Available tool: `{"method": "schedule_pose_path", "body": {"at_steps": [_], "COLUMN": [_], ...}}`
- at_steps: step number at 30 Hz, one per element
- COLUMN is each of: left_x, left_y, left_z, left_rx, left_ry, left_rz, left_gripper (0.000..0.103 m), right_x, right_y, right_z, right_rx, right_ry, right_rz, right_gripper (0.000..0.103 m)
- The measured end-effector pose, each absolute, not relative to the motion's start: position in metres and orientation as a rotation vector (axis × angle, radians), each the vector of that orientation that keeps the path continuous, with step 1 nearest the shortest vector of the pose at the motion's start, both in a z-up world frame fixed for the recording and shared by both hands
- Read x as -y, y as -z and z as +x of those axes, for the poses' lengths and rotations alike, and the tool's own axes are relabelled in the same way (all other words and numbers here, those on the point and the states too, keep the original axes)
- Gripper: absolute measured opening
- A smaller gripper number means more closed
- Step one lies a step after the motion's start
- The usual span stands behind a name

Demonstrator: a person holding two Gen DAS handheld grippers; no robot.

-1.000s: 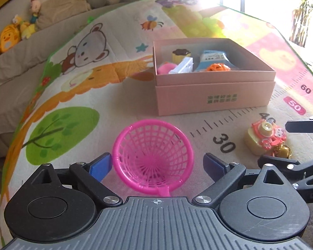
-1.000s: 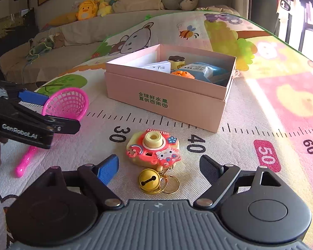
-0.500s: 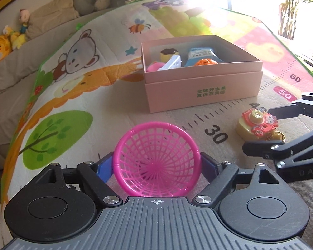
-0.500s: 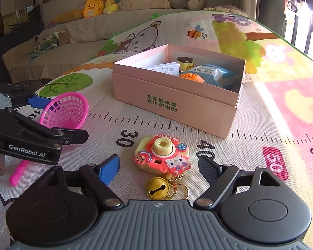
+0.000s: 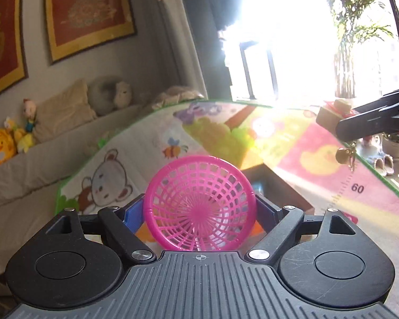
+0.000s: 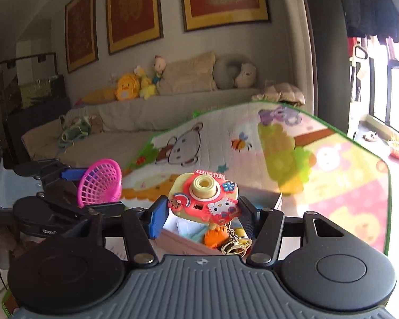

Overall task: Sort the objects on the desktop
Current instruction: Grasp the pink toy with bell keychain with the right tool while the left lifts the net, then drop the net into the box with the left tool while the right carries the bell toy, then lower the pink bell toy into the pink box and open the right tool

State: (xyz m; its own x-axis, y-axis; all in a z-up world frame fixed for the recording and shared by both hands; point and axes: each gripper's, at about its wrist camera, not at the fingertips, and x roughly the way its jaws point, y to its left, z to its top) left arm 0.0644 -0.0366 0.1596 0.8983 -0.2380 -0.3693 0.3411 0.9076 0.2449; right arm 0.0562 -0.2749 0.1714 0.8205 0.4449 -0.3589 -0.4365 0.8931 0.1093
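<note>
Above the pink box (image 5: 287, 186), in the left wrist view, the left hand-held gripper (image 5: 199, 212) is clamped on a pink mesh basket (image 5: 199, 207), one blue-padded finger pressed against each side of its round rim. The basket's open mouth faces the camera and hides most of the box, of which only a dark corner shows just behind and to the right. Beyond the box spreads a cartoon play mat (image 5: 319, 159) with a bear, a bee and a printed ruler marked 60. Higher and to the right of the box, the right hand-held gripper (image 5: 332, 119) enters from the edge holding a toy camera (image 5: 329, 114), with a small gold bell (image 5: 343, 155) dangling beneath it. Strong window glare washes out the area behind.

Over the same pink box (image 6: 188, 244), in the right wrist view, the right hand-held gripper (image 6: 203, 215) is closed on the toy camera (image 6: 203, 199), a yellow and red piece with a cat face and a round lens, gripped at both sides. Its gold bell (image 6: 236, 239) and key ring hang down towards the box, where an orange object (image 6: 212, 236) and a white item lie inside. Left of the box, the left hand-held gripper (image 6: 93, 186) holds the pink mesh basket (image 6: 99, 183) in the air. Behind the box, the play mat (image 6: 332, 172) runs towards a sofa (image 6: 146, 111) lined with plush toys.
</note>
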Motion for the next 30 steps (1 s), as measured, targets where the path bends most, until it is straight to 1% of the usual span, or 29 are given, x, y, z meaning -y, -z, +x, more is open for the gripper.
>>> {"method": "schedule_pose_path", "body": {"at_steps": [2, 6, 7, 8, 11, 16, 20, 26, 27, 29, 30], "left_x": [0.053, 0.086, 0.093, 0.099, 0.101, 0.06, 0.029, 0.007, 0.005, 0.0, -0.003], "left_y": [-0.167, -0.167, -0.163, -0.157, -0.135, -0.106, -0.087, -0.066, -0.063, -0.055, -0.052], "left_z": [0.089, 0.146, 0.164, 0.178, 0.203, 0.186, 0.155, 0.117, 0.114, 0.106, 0.102], "left_rx": [-0.315, -0.282, -0.298, -0.318, -0.394, -0.462, -0.507, -0.547, -0.55, -0.567, -0.577], "left_ry": [0.33, 0.367, 0.385, 0.401, 0.407, 0.367, 0.345, 0.328, 0.318, 0.304, 0.304], "left_rz": [0.344, 0.367, 0.36, 0.359, 0.346, 0.251, 0.193, 0.108, 0.093, 0.039, 0.012], "left_gripper": [0.088, 0.089, 0.093, 0.095, 0.096, 0.1, 0.1, 0.102, 0.102, 0.102, 0.102], "right_x": [0.282, 0.287, 0.289, 0.29, 0.295, 0.302, 0.297, 0.27, 0.264, 0.253, 0.247], "right_y": [-0.191, -0.202, -0.201, -0.199, -0.186, -0.162, -0.148, -0.131, -0.126, -0.115, -0.111], "right_z": [0.054, 0.057, 0.061, 0.067, 0.085, 0.115, 0.14, 0.181, 0.187, 0.195, 0.194], "right_rx": [-0.321, -0.258, -0.259, -0.268, -0.314, -0.375, -0.431, -0.531, -0.559, -0.599, -0.597], "right_ry": [-0.465, -0.437, -0.431, -0.421, -0.384, -0.342, -0.346, -0.35, -0.339, -0.307, -0.299], "right_rz": [0.03, 0.004, 0.006, 0.011, 0.031, 0.05, 0.084, 0.101, 0.091, 0.055, 0.035], "right_gripper": [0.056, 0.056, 0.056, 0.056, 0.056, 0.056, 0.056, 0.057, 0.058, 0.077, 0.077]}}
